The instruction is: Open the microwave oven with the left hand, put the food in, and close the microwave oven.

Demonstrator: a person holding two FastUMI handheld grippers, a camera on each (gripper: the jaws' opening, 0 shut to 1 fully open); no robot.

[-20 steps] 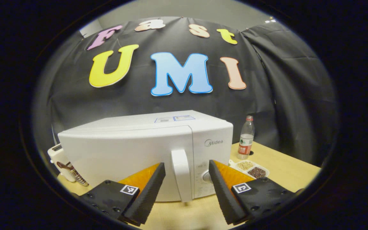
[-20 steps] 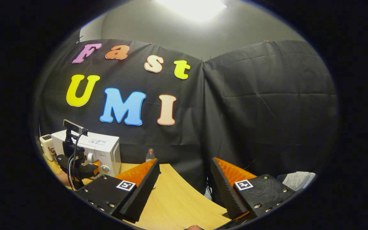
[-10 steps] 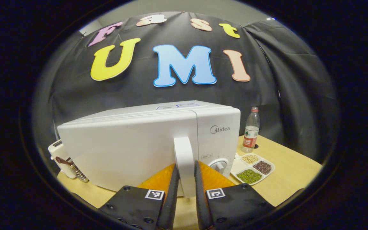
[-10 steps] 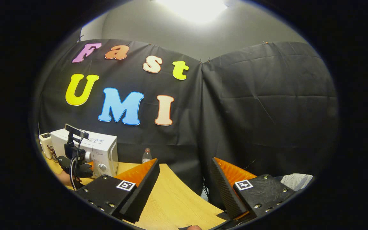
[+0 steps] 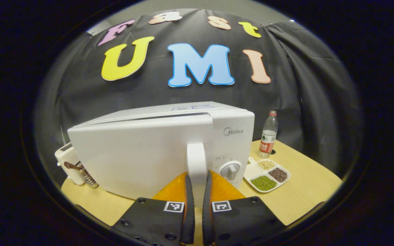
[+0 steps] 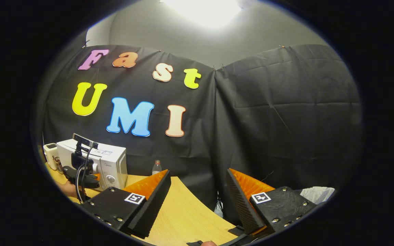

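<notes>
Clamping the microwave door handle (image 5: 197,164), left tool (image 5: 197,201); right tool (image 6: 197,194) gapes

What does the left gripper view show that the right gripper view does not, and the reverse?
Left gripper view: the left hand-held gripper shut on the door handle, the dial, a tray of beans. Right gripper view: the right hand-held gripper open above the table, a ceiling light, a hand holding the left one. Both: microwave, bottle, table.
</notes>
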